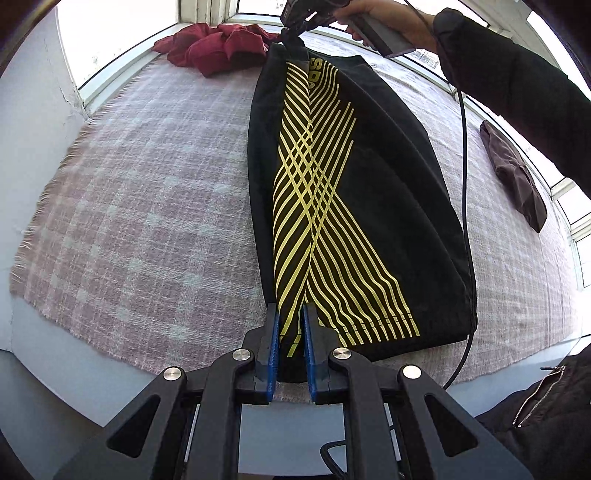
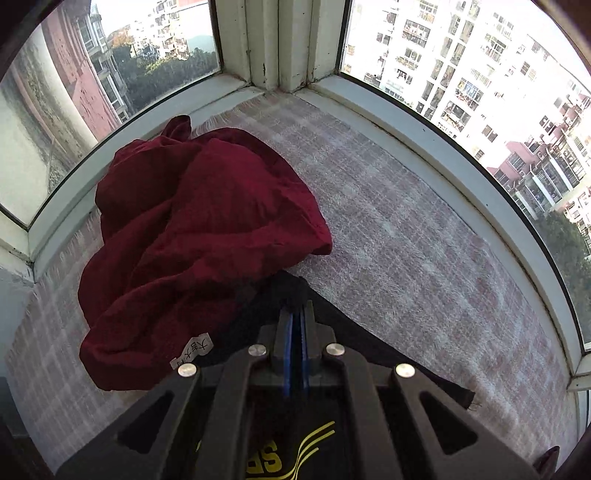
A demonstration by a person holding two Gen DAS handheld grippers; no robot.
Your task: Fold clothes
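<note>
Beside black shirt point(image 1: 354, 206), crumpled red garment point(image 2: 192, 236), brown cloth point(image 1: 517, 177)

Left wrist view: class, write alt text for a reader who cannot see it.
The left gripper and the right gripper each pinch one end of a black garment with yellow stripes, stretched over a checked blanket. A crumpled red garment lies beyond.

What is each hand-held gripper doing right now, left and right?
Left hand-held gripper: closed on the near edge of the black fabric garment with yellow stripes.
Right hand-held gripper: closed on the same garment's far end.
</note>
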